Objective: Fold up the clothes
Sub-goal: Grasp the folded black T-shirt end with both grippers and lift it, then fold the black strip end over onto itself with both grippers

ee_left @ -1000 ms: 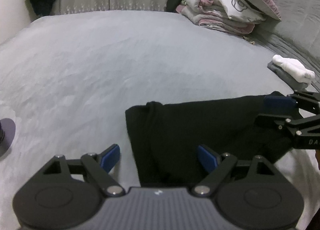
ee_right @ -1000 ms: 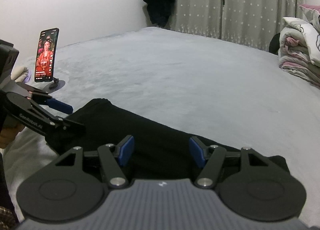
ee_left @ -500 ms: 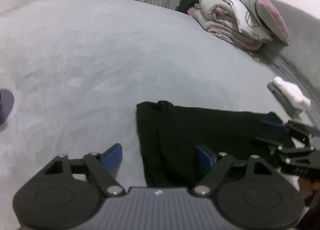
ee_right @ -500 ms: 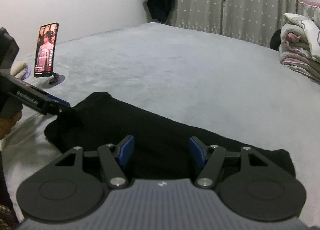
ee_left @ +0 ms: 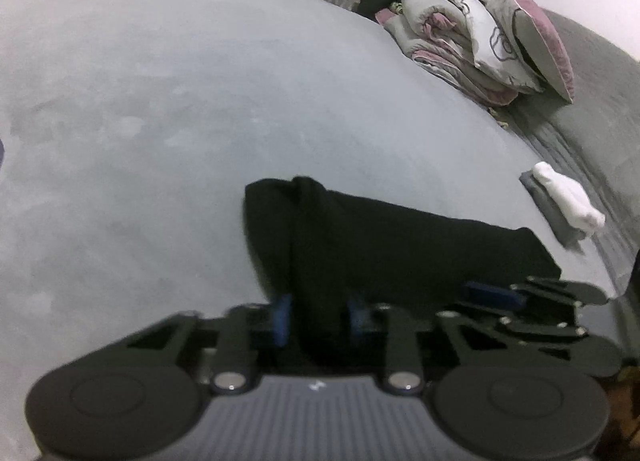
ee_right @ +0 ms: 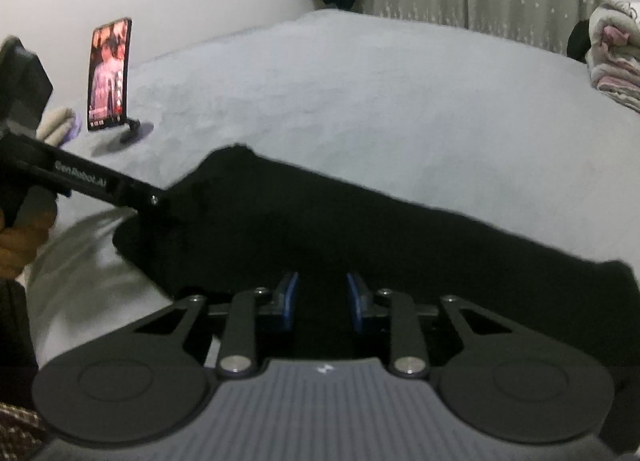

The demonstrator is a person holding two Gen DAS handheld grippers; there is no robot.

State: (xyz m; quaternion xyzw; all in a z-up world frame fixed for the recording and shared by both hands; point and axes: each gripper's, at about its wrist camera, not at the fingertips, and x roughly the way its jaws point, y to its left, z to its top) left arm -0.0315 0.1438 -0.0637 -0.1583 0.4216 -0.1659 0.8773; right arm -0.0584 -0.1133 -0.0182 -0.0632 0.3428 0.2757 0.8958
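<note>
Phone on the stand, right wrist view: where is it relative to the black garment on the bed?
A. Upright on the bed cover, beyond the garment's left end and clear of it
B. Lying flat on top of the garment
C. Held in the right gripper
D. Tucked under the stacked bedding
A: the phone stands upright on its stand on the grey bed cover, with bare cover between it and the black garment.

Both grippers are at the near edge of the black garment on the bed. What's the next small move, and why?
Probably finish both pinches, then lift the near edge slightly. The left gripper and right gripper are closing with black garment fabric between their blue pads, and it lies long and flat across the grey bed, ready to fold away.
</note>
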